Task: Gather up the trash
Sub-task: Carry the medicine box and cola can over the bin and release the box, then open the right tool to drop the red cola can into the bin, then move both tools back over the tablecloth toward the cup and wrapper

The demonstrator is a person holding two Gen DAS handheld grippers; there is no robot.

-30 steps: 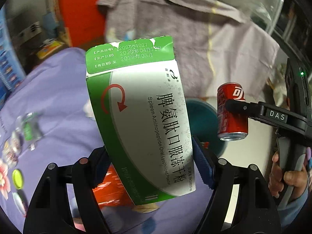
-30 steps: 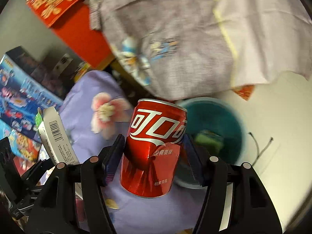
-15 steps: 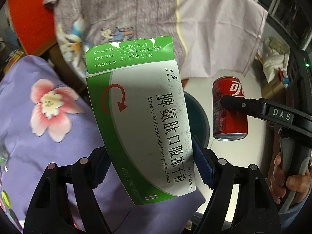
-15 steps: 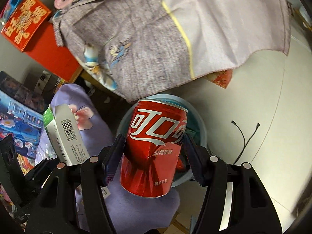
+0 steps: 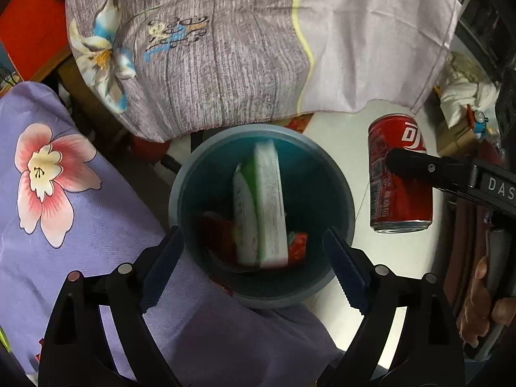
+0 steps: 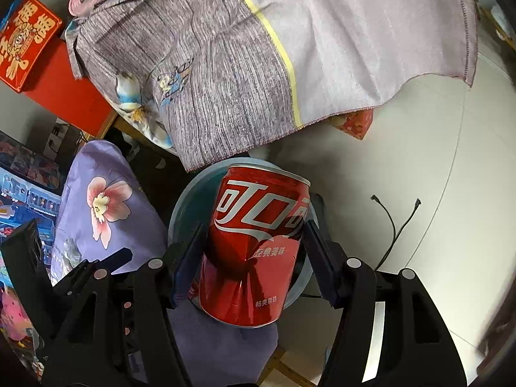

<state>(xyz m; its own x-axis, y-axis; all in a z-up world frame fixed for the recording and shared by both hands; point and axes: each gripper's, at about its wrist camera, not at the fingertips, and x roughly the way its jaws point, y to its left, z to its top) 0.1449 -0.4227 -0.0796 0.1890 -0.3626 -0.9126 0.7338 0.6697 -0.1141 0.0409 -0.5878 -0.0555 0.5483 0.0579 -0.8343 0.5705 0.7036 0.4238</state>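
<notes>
Bin: round blue-grey plastic waste bin [image 5: 262, 213] stands on the pale floor directly ahead of the left tool [image 5: 254, 254], its rim partly tucked under the hanging edge of a purple flowered cloth [image 5: 80, 225].
Contents: white-and-green cardboard medicine box [image 5: 267, 206] stands on end inside the bin among red wrappers [image 5: 219, 235]; its edges look blurred, so whether it has settled cannot be told.
Left tool: jaws spread wide, nothing between them, poised over the near rim of the bin.
Right tool: right tool [image 6: 253, 251] is clamped on a red cola can [image 6: 254, 251] with a dented lower wall, one finger on each side of its middle.
Can position: in the left wrist view the can [image 5: 398, 174] hangs out to the right of the bin, over bare floor; in the right wrist view it sits in front of the bin [image 6: 180, 209].
Risk, early release: let go where it hangs, the can would likely strike the rim or floor and roll off.
Risk, crowding: the upright box takes up the middle of the bin, so the can could bounce off it or wedge against it.
Risk, collision: both tools are close together over one opening and could knock each other.
Risk, snag: the grey striped fabric [image 6: 225, 74] hangs down just behind the bin and could catch a tool.
</notes>
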